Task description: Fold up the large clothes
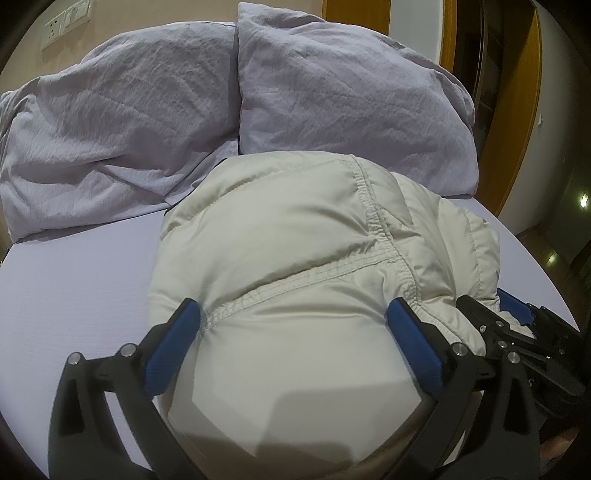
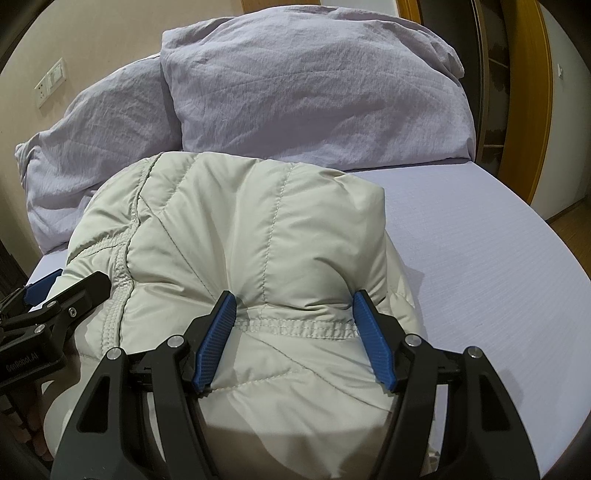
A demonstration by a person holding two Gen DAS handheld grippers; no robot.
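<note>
A cream padded jacket (image 1: 295,229) lies bundled into a thick fold on the lilac bed sheet (image 1: 74,288). My left gripper (image 1: 293,314) straddles the near left part of the bundle. Its blue pads (image 1: 188,317) dent the fabric on both sides, and a stitched seam runs between them. In the right wrist view, my right gripper (image 2: 293,301) is shut on the near right part of the jacket (image 2: 240,229). Creases fan out from its pads (image 2: 364,310). Each gripper also shows at the edge of the other's view, close beside it.
Two crumpled lilac pillows (image 1: 110,129) (image 1: 351,103) lean at the head of the bed, just behind the jacket. Wall sockets (image 1: 66,22) sit above them. A wooden door frame (image 1: 517,129) and floor lie past the bed's right edge (image 2: 535,229).
</note>
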